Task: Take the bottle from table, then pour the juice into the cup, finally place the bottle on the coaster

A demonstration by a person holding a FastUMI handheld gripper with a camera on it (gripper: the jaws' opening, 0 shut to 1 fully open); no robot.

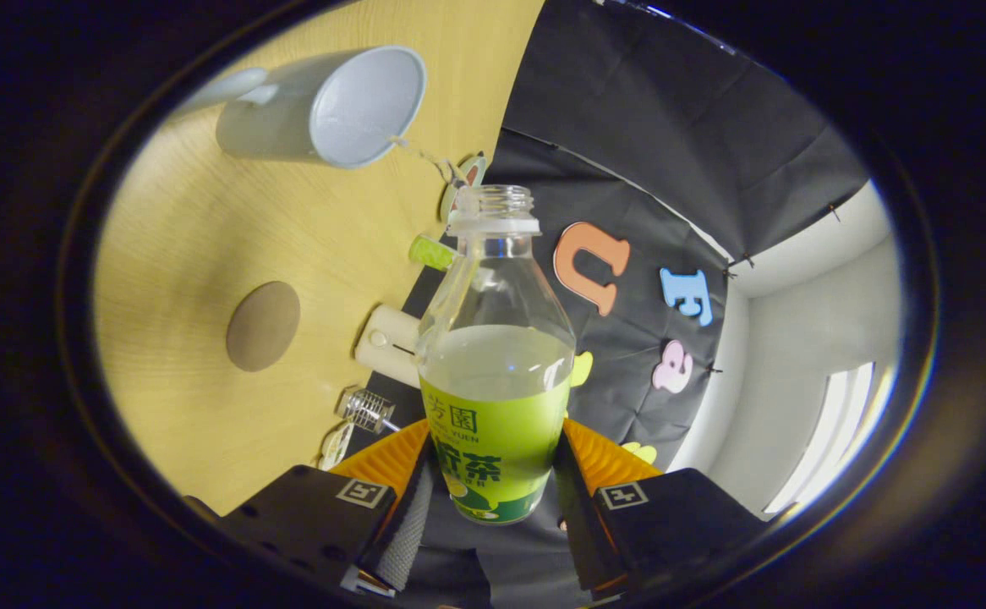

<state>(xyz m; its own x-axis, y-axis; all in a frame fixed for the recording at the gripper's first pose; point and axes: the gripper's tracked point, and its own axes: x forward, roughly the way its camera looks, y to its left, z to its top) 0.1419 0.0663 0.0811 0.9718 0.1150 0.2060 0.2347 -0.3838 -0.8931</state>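
A: What's hard to make out here?

B: Going left to right: the cup's (324, 106) handle is cut off where the view ends, and the small things along the table's (188, 254) far edge are blurry. There's a white block (387, 342), a little metal coil (366, 408) and a green piece (431, 251), and I can't say what any of them are. The bottle's (493, 355) base is half hidden between the fingers.

A: And the containers?

B: The cup is white and stands out on the table; its open mouth faces the camera, and a string with a tag hangs over the rim. I can't tell if there's liquid in it. The round brown coaster (263, 326) lies bare on the table, well apart from the cup.

A: The bottle?

B: Clear plastic with a green label, cap off, neck open. Pale juice fills it to about the shoulder. It's held in the air, off the table, with its mouth near the cup's rim but not over it.

A: So the gripper (493, 474)?

B: Its fingers are closed on the bottle's lower body, one pressing each side of the label.
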